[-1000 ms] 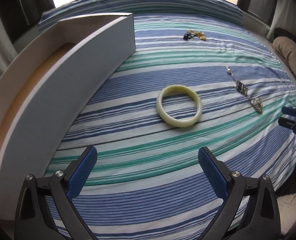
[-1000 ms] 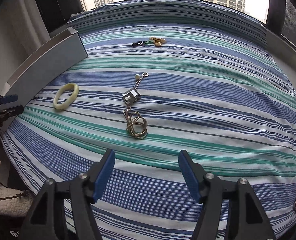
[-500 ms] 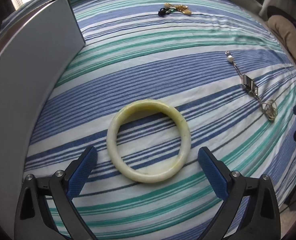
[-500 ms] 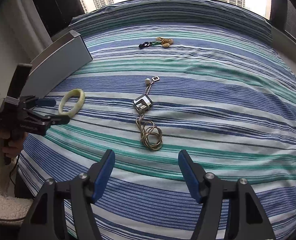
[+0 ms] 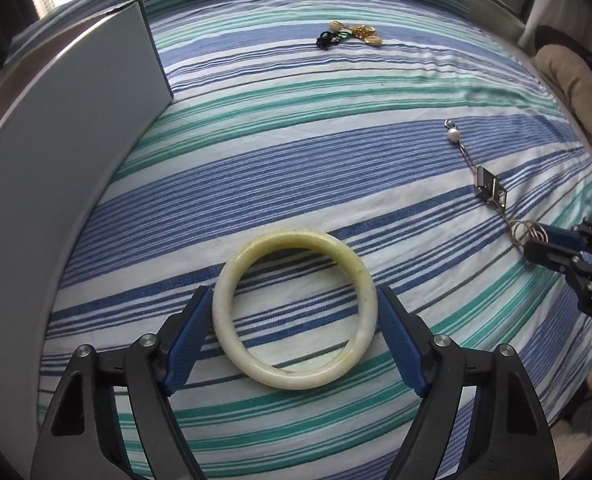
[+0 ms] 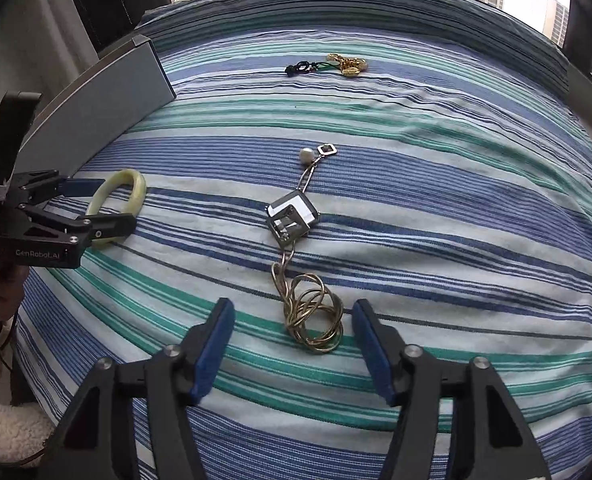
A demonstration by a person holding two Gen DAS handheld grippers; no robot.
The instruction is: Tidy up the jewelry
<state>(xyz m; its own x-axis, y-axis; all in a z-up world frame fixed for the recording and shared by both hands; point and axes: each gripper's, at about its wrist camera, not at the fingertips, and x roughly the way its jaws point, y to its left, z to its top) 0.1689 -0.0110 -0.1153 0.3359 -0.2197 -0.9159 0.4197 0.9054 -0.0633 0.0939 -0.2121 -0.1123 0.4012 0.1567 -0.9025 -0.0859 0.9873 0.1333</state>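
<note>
Bangle [image 5: 296, 308] lies flat on the striped sheet [image 5: 296, 152] between the closing left gripper [image 5: 296, 336] pads, the left pad at its rim. Right gripper [image 6: 291, 344] is closing around the necklace [image 6: 312, 320] coil, not yet pinching it.

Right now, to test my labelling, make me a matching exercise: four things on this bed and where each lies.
Things: 1 bangle; 2 necklace coil; 3 gold charms; 4 grey box
Places: a far end of the bed; b along its left side; c between the fingers of the closing left gripper; d between the fingers of the closing right gripper
Pairs: 1-c, 2-d, 3-a, 4-b
</note>
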